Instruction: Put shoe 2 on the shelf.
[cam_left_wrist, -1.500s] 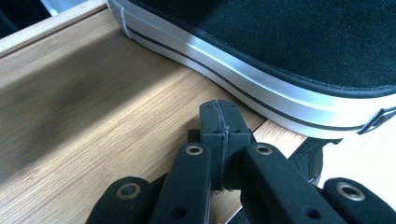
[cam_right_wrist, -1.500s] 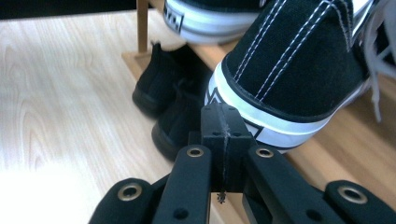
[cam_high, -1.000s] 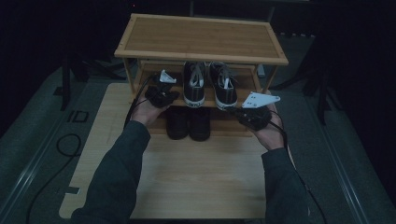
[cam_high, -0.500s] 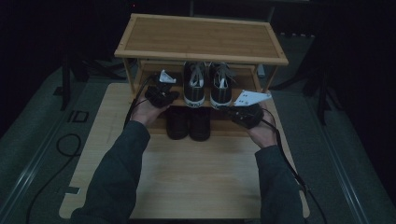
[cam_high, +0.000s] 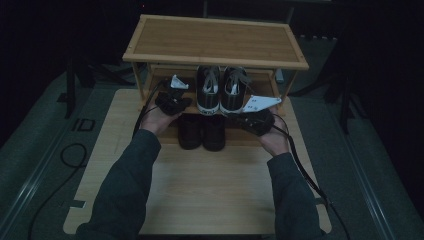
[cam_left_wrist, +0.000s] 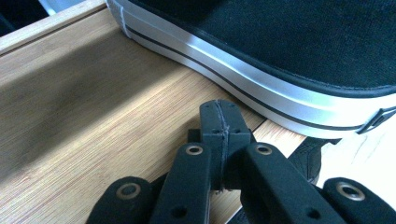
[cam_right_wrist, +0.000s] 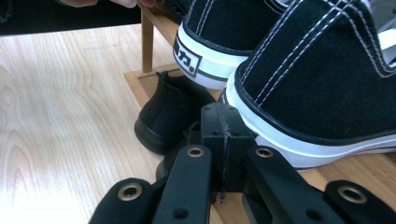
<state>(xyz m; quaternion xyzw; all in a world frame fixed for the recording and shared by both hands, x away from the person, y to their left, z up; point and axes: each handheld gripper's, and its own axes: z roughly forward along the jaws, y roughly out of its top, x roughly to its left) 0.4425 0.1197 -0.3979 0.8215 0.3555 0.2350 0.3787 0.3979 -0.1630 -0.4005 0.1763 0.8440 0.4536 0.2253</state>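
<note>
— While both grippers sit at the rack with nothing in them, how far along would you call this?

— Early, I'd say. The left gripper (cam_high: 172, 101) and the right gripper (cam_high: 256, 121) flank the pair of black sneakers (cam_high: 222, 90) on the middle shelf (cam_high: 260, 86) of the bamboo shoe rack (cam_high: 215, 42), one on each side. Neither has hold of a shoe; in both gripper views the jaws are pressed together with no gap, gripping nothing.

— So what's done?

— Both pairs are on the rack. The sneakers stand side by side, heels toward the person. The black low boots (cam_high: 202, 131) sit beneath them on the bottom shelf, also side by side. What's left is whatever handling of the sneakers is meant — no grip has been taken yet.

— How do the sneakers look?

— Black canvas with white stitching, white laces, and a thick white rubber sole with a dark stripe. One heel (cam_right_wrist: 191, 57) carries a small label. In the left gripper view the sole edge (cam_left_wrist: 261, 91) lies just beyond the jaw tips, not touching. The worktop (cam_high: 215, 195) in front is pale wood.
</note>
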